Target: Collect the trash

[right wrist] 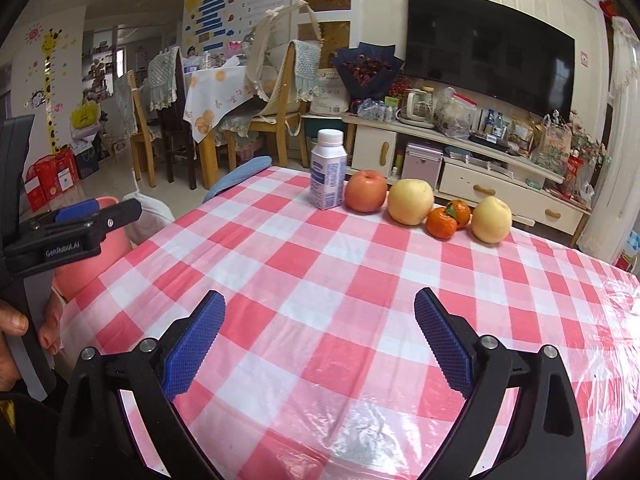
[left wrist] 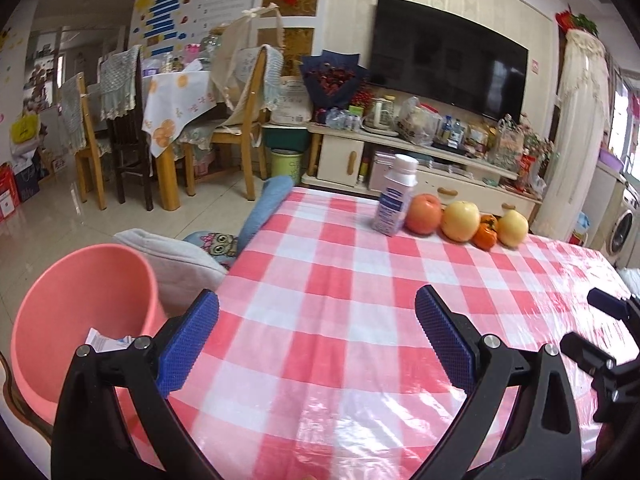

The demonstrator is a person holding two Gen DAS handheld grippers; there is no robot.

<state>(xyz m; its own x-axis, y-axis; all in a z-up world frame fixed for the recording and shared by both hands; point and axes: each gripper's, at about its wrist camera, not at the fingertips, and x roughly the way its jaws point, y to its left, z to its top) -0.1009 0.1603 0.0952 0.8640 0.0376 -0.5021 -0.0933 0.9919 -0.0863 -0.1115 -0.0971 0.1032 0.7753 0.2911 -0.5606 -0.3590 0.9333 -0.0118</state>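
Note:
A white and blue milk bottle (left wrist: 394, 196) stands at the far edge of the red-checked table (left wrist: 340, 320); it also shows in the right wrist view (right wrist: 328, 170). A pink bin (left wrist: 84, 320) stands on the floor left of the table, with a white wrapper (left wrist: 106, 342) inside. My left gripper (left wrist: 318, 324) is open and empty above the table's near left part, beside the bin. My right gripper (right wrist: 320, 324) is open and empty above the table's near middle. The left gripper also shows at the left of the right wrist view (right wrist: 76, 224).
A red apple (right wrist: 366, 191), a yellow apple (right wrist: 411, 202), two oranges (right wrist: 448, 218) and another yellow fruit (right wrist: 491, 220) line the far edge beside the bottle. Cushions (left wrist: 172, 256) lie left of the table. A TV cabinet (left wrist: 420, 156) and dining chairs (left wrist: 248, 120) stand beyond.

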